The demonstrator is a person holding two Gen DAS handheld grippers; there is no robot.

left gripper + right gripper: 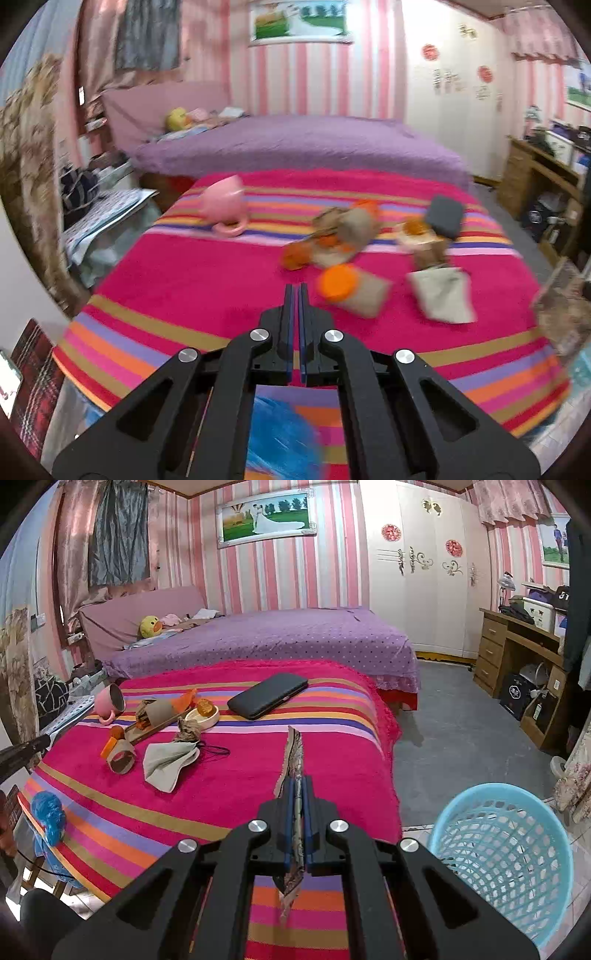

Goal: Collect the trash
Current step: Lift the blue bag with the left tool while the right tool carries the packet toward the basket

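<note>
We see a wrapper (293, 771) clamped edge-on in the right gripper (298, 786), above the striped blanket (207, 786). Blue basket (506, 853) sits right of it. Left gripper (298, 291) pressed together, empty; cardboard scraps (354, 291) just ahead.

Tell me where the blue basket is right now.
In the right wrist view, the blue basket stands on the floor at lower right, beside the striped blanket, right of the right gripper.

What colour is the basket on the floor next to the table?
Light blue, with a mesh wall. The basket shows best in the right wrist view.
</note>
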